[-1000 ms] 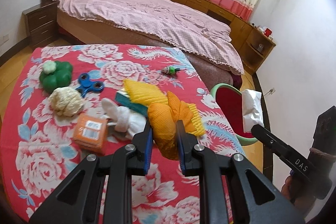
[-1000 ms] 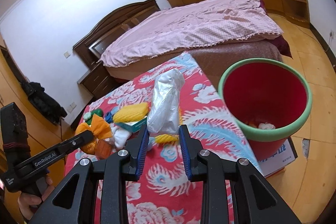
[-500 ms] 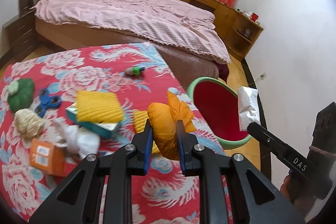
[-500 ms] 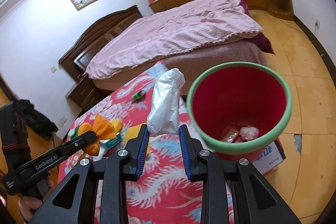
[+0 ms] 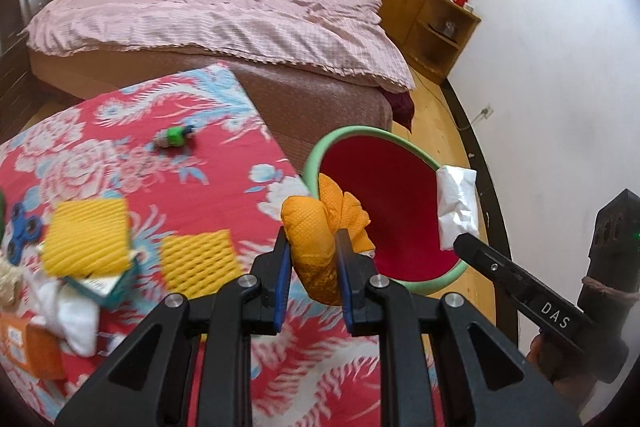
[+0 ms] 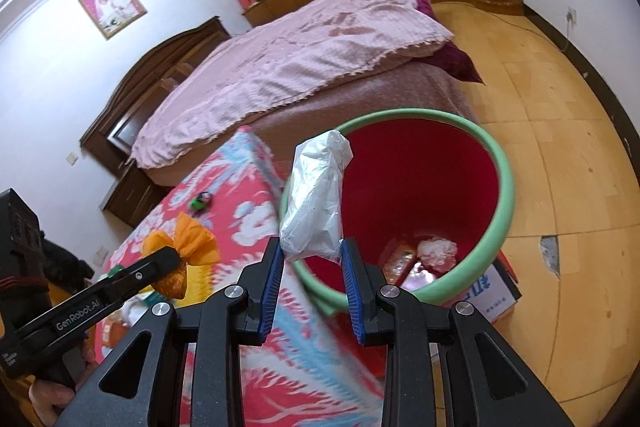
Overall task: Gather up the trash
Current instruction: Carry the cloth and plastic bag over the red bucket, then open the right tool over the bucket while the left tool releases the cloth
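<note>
A red cloth (image 5: pixel 100 163) patterned with white and blue flowers is seen; the bin (image 6: pixel 505 187) is red inside with a green rim, the wrapper (image 5: pixel 312 231) orange, the bedspread (image 5: pixel 224 7) pink.

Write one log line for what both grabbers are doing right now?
left gripper: shut on orange wrapper | right gripper: shut on clear plastic bag | both near red bin | not dropped yet
</note>
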`<state>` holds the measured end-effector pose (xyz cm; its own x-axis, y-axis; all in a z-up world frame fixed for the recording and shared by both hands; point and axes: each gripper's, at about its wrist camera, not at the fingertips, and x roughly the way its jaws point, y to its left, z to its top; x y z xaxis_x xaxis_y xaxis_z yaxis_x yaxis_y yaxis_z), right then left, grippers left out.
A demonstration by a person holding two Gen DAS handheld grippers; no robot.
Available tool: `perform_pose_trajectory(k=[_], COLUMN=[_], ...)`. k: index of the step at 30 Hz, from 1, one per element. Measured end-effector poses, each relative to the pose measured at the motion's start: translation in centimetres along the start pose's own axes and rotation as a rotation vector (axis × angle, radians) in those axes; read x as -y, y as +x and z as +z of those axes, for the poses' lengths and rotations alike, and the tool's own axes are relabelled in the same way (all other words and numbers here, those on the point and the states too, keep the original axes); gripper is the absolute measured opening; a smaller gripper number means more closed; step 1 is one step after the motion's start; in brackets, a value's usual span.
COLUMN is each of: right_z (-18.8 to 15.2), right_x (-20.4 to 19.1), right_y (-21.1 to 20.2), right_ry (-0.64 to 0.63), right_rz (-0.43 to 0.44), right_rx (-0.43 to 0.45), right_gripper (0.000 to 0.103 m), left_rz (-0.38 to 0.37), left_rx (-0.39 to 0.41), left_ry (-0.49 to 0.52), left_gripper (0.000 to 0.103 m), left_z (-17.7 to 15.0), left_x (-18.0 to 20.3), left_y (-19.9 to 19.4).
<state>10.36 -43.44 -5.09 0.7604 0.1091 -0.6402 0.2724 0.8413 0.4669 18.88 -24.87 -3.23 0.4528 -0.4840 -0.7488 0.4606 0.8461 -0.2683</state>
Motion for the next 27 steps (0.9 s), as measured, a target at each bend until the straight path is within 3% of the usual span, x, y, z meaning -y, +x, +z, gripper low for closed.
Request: perform_pose_trajectory(k=[12, 16, 19, 27], right_z=[0.3, 0.3, 0.4, 0.0], right_x=[3.0, 3.3, 3.4, 3.3], right_y=[1.8, 1.9, 2.0, 1.5], right_ry=[0.033, 0.030, 0.037, 0.045], right_rz=[-0.072, -0.089, -0.082, -0.085], right_rx=[-0.024, -0.018, -0.021, -0.021], right_gripper=[0.035, 0.035, 0.036, 0.037], left_rz=[-0.025, -0.004, 0.006, 0.012], left_rx=[-0.065, -0.066, -0.060, -0.045], left_ry=[0.086, 0.081, 0.073, 0.044], left_gripper=[0.021, 0.028, 0.041, 0.042], left_z=[0.5, 0.7, 0.7, 0.6], left_x=[3.2, 3.3, 3.4, 2.7], left_y=[4.9, 5.3, 5.3, 4.5])
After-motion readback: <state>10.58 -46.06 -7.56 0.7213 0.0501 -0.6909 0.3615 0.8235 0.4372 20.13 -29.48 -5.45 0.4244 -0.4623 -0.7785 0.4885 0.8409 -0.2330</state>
